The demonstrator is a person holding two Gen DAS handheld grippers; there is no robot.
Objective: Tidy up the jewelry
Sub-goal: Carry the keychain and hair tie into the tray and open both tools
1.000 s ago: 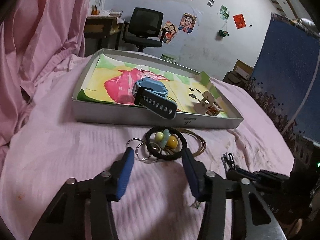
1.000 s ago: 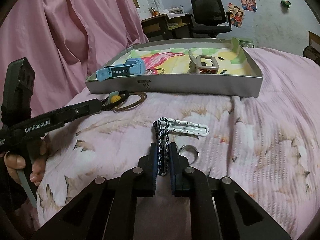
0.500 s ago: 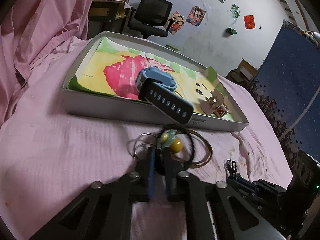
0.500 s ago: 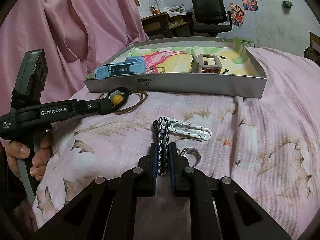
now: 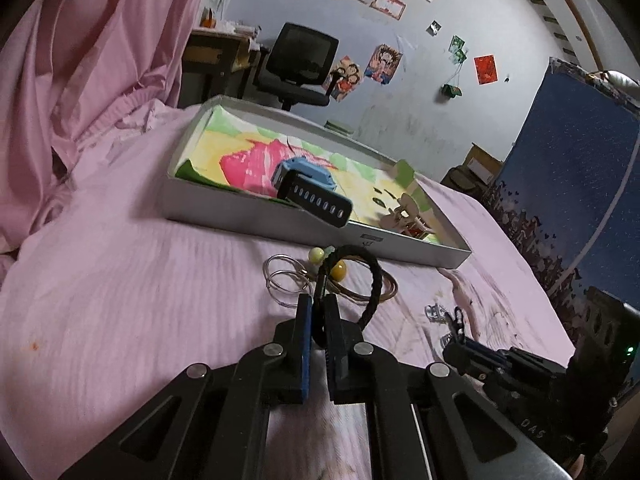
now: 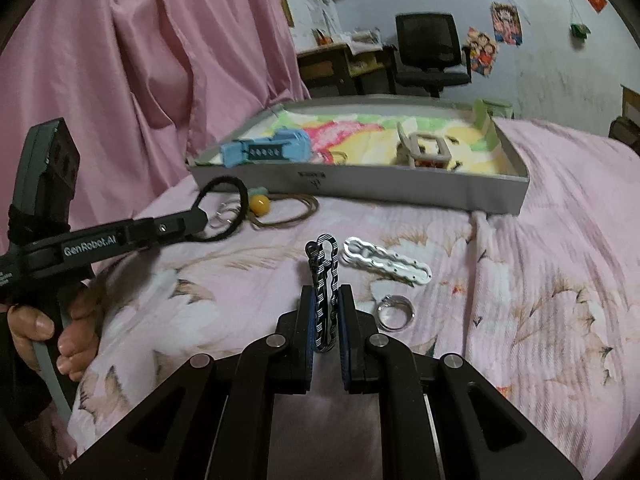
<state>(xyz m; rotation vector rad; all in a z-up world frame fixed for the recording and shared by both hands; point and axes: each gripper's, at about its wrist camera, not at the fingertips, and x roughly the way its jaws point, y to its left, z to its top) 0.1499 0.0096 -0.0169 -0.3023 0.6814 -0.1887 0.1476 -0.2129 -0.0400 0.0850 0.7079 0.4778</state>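
Lifted now: left gripper [image 5: 318, 318] clamps the braided black loop [image 5: 370, 280] off the pink sheet [image 5: 120, 300]; right gripper [image 6: 325, 320] pinches the striped clip [image 6: 325, 280], grey tray [image 6: 400, 194] rim close ahead

Home bedroom, pink bedsheet [image 6: 540, 240], pink curtain [image 6: 140, 60], office chair [image 6: 430, 50], cartoon posters [image 5: 386, 64] on wall

Braided matt hair tie [image 5: 370, 280], shiny metal ring [image 6: 395, 312], cloth bedsheet [image 6: 540, 280]

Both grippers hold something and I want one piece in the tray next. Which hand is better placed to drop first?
Left. The left gripper is shut on the black hair tie, lifted close to the tray wall. The right gripper holds the striped bracelet farther back.
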